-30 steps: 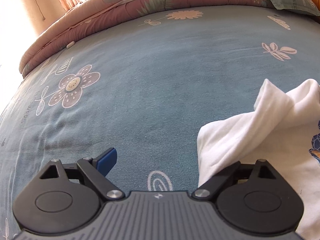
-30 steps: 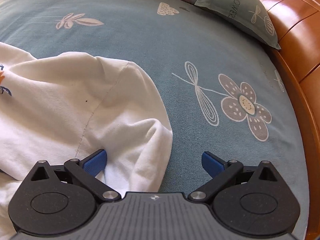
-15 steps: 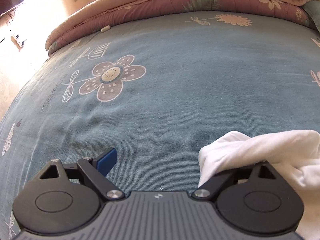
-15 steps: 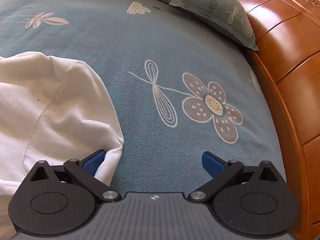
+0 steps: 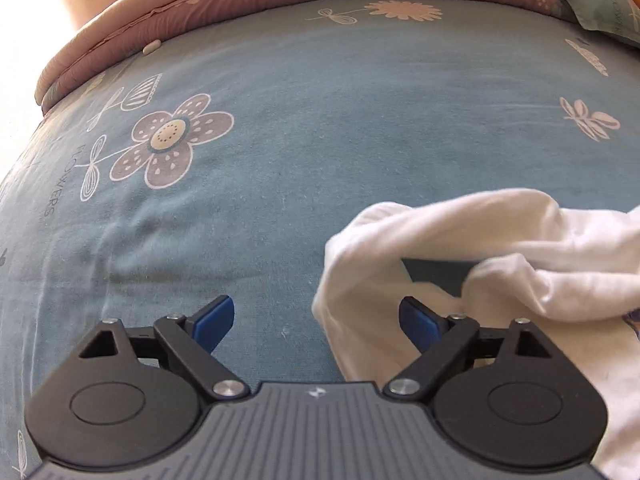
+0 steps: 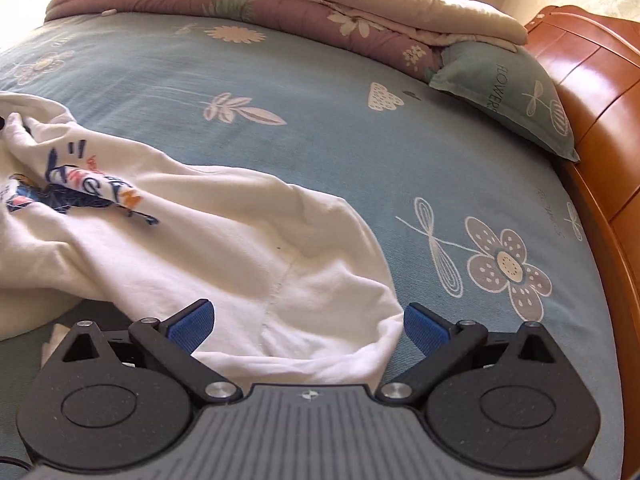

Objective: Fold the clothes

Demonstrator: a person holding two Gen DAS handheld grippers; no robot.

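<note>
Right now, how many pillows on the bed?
1. The pillow lies at the far right of the bed, against the wooden headboard, partly tucked under the folded quilt. The quilt may hide others.

Blue floral bedsheet (image 5: pixel 320 140), folded quilt (image 6: pixel 280 4), pillow (image 6: pixel 508 92), wooden headboard (image 6: pixel 600 92).
</note>
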